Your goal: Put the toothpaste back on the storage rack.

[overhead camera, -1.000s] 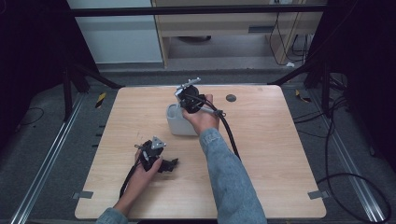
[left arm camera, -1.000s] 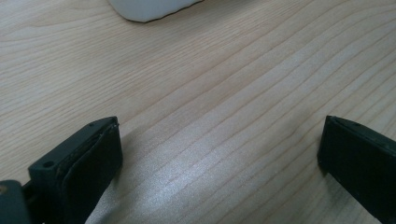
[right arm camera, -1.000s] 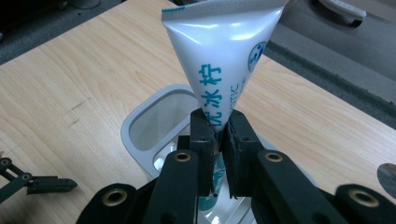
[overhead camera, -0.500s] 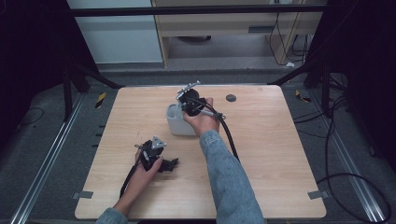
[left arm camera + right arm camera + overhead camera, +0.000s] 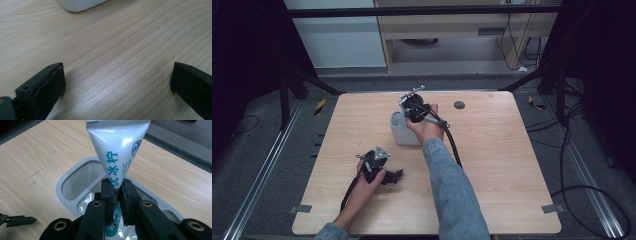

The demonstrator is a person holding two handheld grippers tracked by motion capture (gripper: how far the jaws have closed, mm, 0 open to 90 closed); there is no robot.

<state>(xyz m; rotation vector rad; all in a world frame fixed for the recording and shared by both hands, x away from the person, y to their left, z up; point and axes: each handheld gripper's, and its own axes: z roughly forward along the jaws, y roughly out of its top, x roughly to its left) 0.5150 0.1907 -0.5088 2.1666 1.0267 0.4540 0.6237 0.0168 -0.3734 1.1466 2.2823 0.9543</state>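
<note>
High view: the table (image 5: 512,165) is pale wood. A grey holder (image 5: 401,131) stands a little above its centre, toward 11 o'clock. The right gripper (image 5: 411,104) sits over the holder's far right edge, held by the right hand (image 5: 426,125), whose denim sleeve (image 5: 452,195) runs down to the bottom edge at 6 o'clock. A black cable (image 5: 453,142) trails from it along the sleeve. The left gripper (image 5: 396,176) lies low on the table at about 7 o'clock from the holder, well apart from it, in the left hand (image 5: 364,180). A small dark disc (image 5: 459,105) lies at 2 o'clock from the holder, near the far edge.

Left gripper view: the two black jaws stand wide apart, one at 8 o'clock and one at 4 o'clock, with bare wood between them and nothing held. The holder's (image 5: 82,5) pale rounded edge shows at 12 o'clock.

Right gripper view: the jaws are drawn narrow and clamp a white tube (image 5: 117,152) with teal print near its lower part. The tube stands upright, its flat crimped end at 12 o'clock, its lower end down inside the holder (image 5: 67,180) below the jaws. The holder has compartments; the tube sits in the near one, with another open compartment at 10 o'clock. The left gripper's tip (image 5: 17,220) shows at 8 o'clock on the wood.
</note>
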